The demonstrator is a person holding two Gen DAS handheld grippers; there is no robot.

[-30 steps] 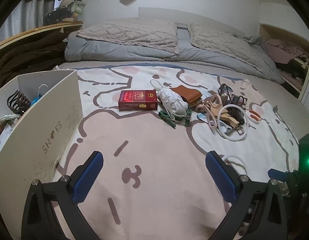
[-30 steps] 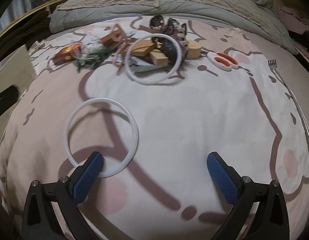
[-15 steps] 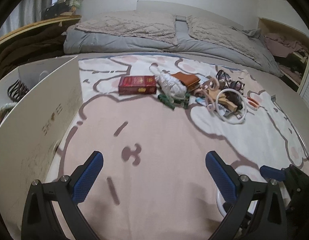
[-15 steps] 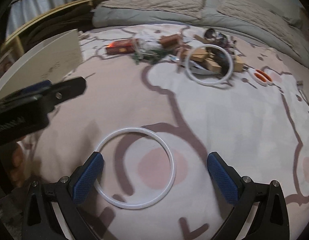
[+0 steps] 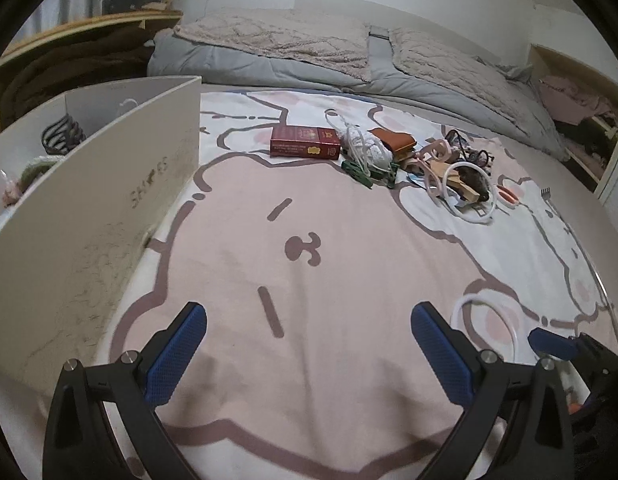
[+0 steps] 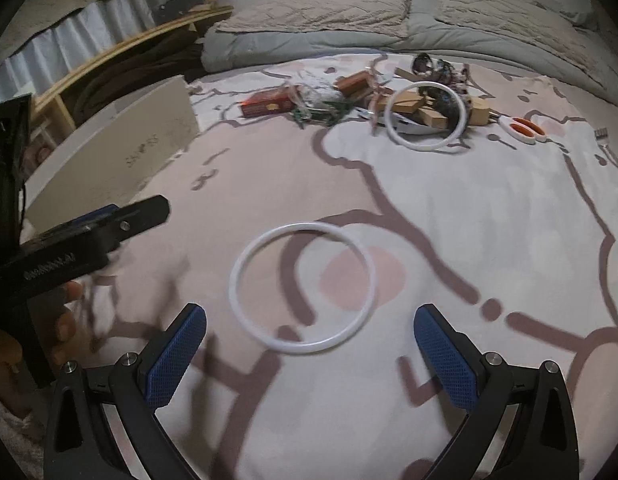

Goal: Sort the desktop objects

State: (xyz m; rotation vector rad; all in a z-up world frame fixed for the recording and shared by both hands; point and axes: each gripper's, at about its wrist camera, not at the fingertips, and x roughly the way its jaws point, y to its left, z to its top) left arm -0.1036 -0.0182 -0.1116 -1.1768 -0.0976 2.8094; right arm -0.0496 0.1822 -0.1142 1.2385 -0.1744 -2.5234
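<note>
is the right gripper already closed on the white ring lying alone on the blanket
No, the right gripper is open and the white ring lies flat ahead of its fingertips.

White ring (image 6: 303, 289) flat on pink blanket (image 6: 449, 240), second white ring (image 6: 427, 116) apparently leaning on cluttered pile (image 6: 349, 96)

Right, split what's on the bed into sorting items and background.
Job:
near white ring
far white ring
red box
scissors
storage box
right claw, open
left claw, open

Background:
pillows
grey duvet
</note>
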